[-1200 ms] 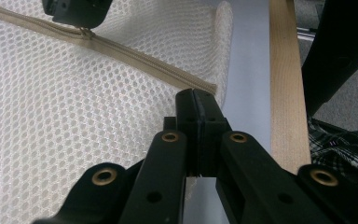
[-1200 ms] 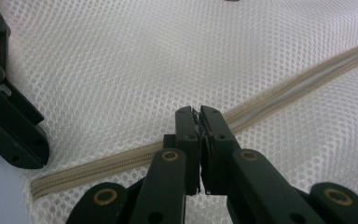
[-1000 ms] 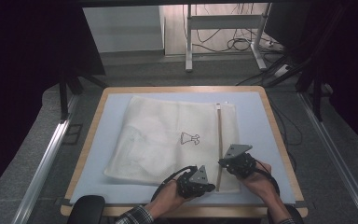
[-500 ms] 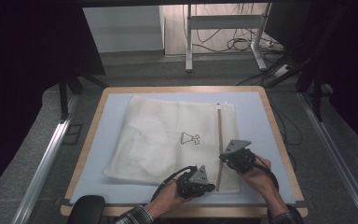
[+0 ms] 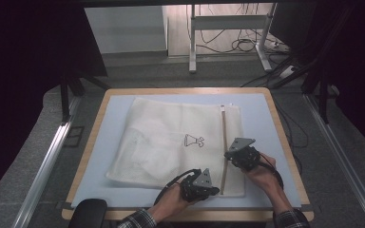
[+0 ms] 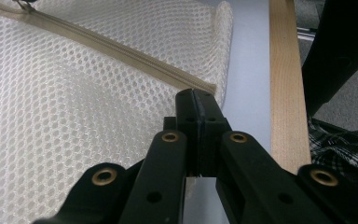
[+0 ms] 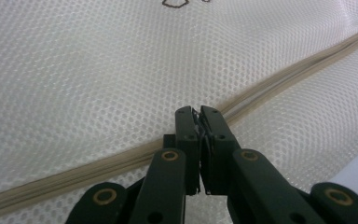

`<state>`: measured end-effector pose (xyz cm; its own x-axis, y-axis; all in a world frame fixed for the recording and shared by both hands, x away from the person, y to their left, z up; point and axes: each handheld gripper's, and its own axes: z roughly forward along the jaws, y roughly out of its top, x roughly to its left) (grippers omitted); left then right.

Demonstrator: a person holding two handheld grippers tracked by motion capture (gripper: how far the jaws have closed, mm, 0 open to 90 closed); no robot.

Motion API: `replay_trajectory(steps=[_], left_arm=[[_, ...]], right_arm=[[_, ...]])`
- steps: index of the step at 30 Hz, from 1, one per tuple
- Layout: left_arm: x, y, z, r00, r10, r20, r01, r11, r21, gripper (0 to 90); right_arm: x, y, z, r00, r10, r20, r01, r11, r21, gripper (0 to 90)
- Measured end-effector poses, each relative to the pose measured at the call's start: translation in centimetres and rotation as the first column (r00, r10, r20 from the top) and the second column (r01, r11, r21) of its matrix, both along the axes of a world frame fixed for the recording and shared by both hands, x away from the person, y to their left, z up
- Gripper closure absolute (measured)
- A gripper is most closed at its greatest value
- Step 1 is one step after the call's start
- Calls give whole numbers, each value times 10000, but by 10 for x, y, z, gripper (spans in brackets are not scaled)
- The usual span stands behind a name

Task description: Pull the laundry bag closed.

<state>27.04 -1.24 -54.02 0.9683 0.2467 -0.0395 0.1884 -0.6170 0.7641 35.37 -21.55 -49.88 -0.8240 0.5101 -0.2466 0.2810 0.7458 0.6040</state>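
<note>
A white mesh bag (image 5: 171, 142) lies flat on the pale blue mat (image 5: 119, 109), with a beige zipper (image 5: 224, 137) running down its right side. My left gripper (image 5: 214, 190) sits at the zipper's near end, by the bag's front right corner. In the left gripper view its jaws (image 6: 196, 95) are shut on the end of the zipper tape (image 6: 121, 51). My right gripper (image 5: 228, 154) rests on the zipper farther up. In the right gripper view its jaws (image 7: 198, 112) are shut on the zipper line (image 7: 279, 79), with a small pale sliver, apparently the zipper pull, pinched between the tips.
The mat lies on a table with a wooden rim (image 5: 285, 142). That rim (image 6: 284, 84) runs close beside the left gripper. A small black logo (image 5: 194, 141) is printed mid-bag. A plaid sleeve (image 6: 345, 149) and dark floor lie past the edge.
My right gripper has slid a little along the zipper toward the far side of the table. The left gripper has stayed at the zipper's near end.
</note>
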Motion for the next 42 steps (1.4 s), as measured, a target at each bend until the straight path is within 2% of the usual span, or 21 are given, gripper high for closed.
replay_trajectory(steps=[42], left_arm=[[0, 0, 0, 10000, -44, 72, 44, 10000, 11, 899]], right_arm=[[41, 2, -2, 9977, -586, 328, 605, 9963, -608, 857]])
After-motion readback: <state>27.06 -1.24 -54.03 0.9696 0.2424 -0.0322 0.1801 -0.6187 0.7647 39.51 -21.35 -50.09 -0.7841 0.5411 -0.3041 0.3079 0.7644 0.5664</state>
